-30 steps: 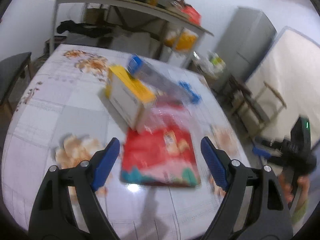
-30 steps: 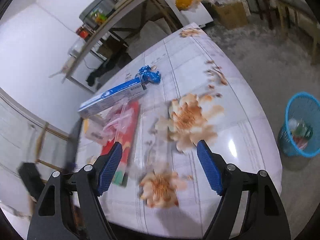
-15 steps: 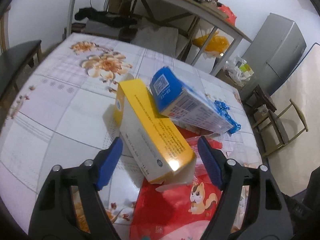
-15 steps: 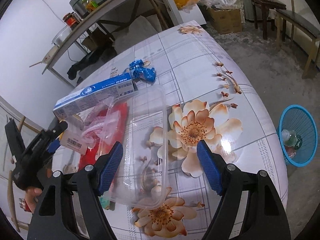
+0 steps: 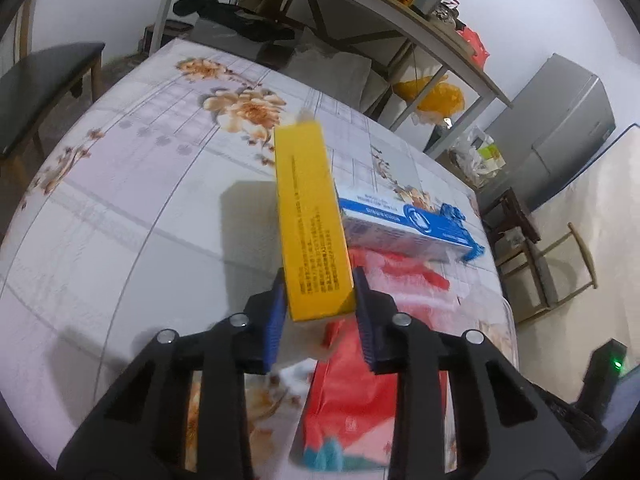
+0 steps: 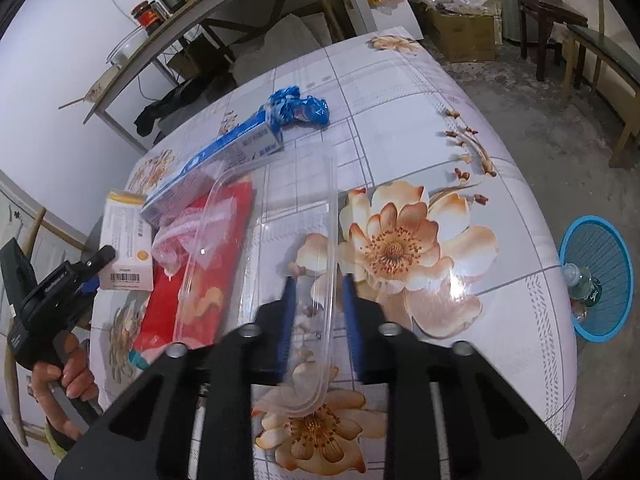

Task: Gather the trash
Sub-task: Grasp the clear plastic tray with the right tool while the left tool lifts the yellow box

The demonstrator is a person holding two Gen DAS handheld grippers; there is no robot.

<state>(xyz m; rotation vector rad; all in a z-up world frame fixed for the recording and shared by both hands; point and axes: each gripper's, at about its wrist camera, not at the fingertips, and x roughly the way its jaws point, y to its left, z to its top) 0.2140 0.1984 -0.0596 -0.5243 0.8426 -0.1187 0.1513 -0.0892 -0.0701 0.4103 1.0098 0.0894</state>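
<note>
On the table (image 6: 400,92), your closing left claw (image 5: 320,300) pinches the yellow box (image 5: 310,220), your closing right claw (image 6: 318,312) the clear tray's (image 6: 280,240) rim; squeeze firmly, then carry toward the blue basket (image 6: 596,280) at three o'clock.

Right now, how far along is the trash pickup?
Early. The floor basket already holds some trash. In hand: left gripper is closing on the yellow box; right gripper is closing on the clear plastic tray. Left on the table: blue carton, blue wrapper, red packet.

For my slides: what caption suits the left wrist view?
Left gripper closing on a yellow box above the floral table.
</note>
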